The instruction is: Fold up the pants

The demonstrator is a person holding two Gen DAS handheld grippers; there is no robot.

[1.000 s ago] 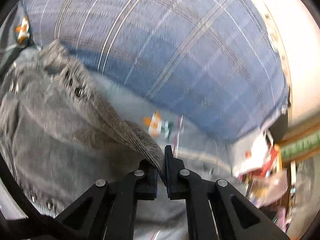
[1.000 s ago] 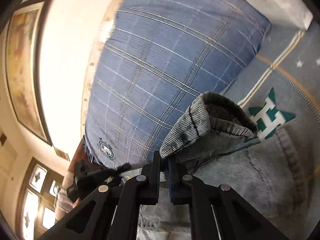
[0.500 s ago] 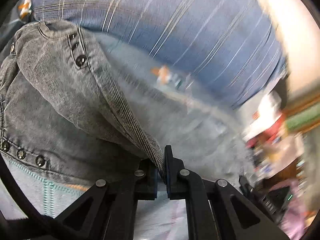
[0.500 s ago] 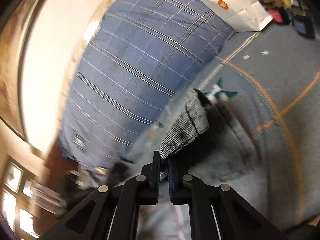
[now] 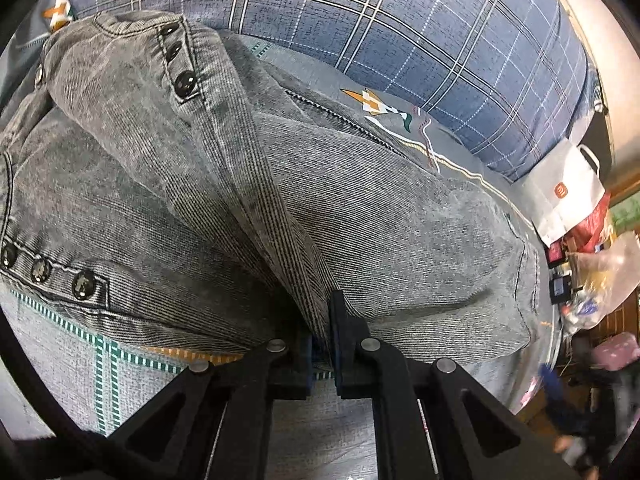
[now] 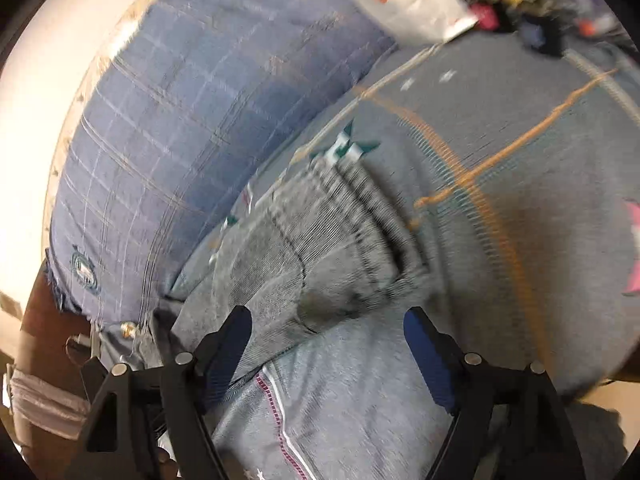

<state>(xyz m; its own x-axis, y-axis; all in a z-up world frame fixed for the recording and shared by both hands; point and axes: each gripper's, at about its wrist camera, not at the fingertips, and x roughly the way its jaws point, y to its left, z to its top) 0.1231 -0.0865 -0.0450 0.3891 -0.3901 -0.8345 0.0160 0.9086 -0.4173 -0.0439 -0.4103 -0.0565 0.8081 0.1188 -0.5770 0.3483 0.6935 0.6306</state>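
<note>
Grey denim pants [image 5: 168,184] with dark metal studs lie folded over on a grey patterned bedspread [image 5: 132,384]. My left gripper [image 5: 322,332] is shut on a fold edge of the pants, low over the bed. In the right wrist view the pants [image 6: 320,264] lie on the bedspread [image 6: 500,160] just beyond my right gripper [image 6: 328,344], which is wide open and holds nothing. Its left finger [image 6: 230,336] rests at the cloth's near edge.
A large blue plaid pillow [image 5: 400,32] lies along the wall behind the pants; it also shows in the right wrist view [image 6: 192,120]. A white paper bag [image 5: 568,196] and clutter [image 5: 592,280] sit at the bed's right end.
Both grippers came down with the pants onto the bed. My right gripper has opened and let go of the cloth. My left gripper stays shut on the fold.
</note>
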